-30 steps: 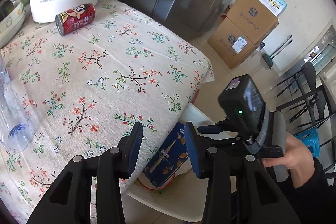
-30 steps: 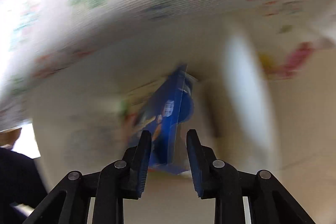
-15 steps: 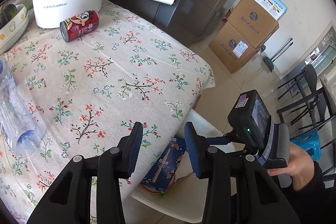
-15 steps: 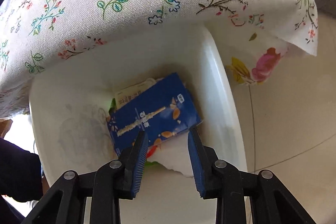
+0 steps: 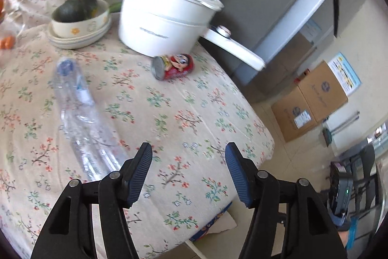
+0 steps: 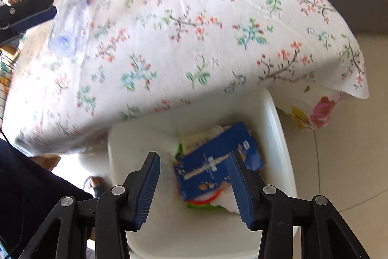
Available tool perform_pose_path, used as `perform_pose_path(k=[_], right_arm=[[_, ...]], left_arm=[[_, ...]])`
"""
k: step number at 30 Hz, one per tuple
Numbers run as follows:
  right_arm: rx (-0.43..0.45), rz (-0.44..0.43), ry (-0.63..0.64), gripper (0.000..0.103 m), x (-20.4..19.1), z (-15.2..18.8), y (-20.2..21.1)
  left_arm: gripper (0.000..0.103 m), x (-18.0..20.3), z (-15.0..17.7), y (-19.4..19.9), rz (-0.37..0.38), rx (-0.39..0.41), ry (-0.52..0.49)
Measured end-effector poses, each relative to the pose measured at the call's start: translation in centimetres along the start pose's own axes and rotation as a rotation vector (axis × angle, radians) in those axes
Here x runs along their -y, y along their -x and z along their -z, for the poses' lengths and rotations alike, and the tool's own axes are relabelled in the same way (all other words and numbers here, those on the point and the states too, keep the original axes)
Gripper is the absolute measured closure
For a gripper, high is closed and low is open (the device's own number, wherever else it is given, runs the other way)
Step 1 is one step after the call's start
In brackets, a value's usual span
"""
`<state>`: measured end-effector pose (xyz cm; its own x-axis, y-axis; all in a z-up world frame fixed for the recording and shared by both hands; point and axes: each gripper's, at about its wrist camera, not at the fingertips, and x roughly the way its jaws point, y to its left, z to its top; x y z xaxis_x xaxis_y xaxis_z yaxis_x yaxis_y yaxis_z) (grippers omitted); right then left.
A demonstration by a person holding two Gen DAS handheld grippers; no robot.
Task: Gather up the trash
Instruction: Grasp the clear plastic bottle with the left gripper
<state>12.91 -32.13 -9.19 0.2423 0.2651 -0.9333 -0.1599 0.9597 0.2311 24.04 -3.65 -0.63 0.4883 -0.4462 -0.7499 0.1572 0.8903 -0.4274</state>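
1. left claw point(image 5: 188, 171): jaws opening, nothing between the pads; it hangs over the near part of the surface point(image 5: 184, 113), which wears a floral cloth.
2. clear plastic bottle point(image 5: 80, 118) lies on its side just left of the left claw, cap end pointing away, its base hidden behind the left finger.
3. red can point(image 5: 173, 66) lies on its side well ahead of the left claw, just in front of the white pot point(image 5: 167, 18).
4. bowl with a dark green squash point(image 5: 77, 13) sits ahead and to the left, beside the pot.
5. right claw point(image 6: 194, 186): jaws opening, released, grasping nothing; it hangs above the white bin point(image 6: 278, 142).
6. blue carton point(image 6: 213, 162) lies in the bin below the right claw, on other wrappers, clear of both pads.
7. bin stands on the floor, partly under the surface edge.
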Motion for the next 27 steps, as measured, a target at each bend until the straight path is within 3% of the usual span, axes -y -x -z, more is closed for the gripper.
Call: perform_pose_path(k=[3,8,14,21,27], right_arm=[[0.061,0.022,0.013,0.035,-0.9,-0.8,0.4],[0.113,0.017,-0.023,0.03,-1.5,-2.3,0.4],[0.119,0.009,-0.01,0.026,-2.6,-3.6,-1.0],[0.156,0.021,-0.048,0.023,-2.5,-5.9,-2.4],[0.204,0.086,-0.008,0.023,-3.0,-8.7,-3.9]], left_arm=[[0.033,-4.3,-2.0,0.8,-0.074,0.037,0.145],[0.031,-9.8,-3.8,0.8,-0.2,0.062,0.281],[0.031,-11.5,-3.7,-2.0,-0.183,-0.05,0.337],[0.031,-10.7,-4.5,-5.4,-0.245,-0.119,0.273],[0.037,-11.0,-4.9,-6.3,-0.305,-0.087,0.217]])
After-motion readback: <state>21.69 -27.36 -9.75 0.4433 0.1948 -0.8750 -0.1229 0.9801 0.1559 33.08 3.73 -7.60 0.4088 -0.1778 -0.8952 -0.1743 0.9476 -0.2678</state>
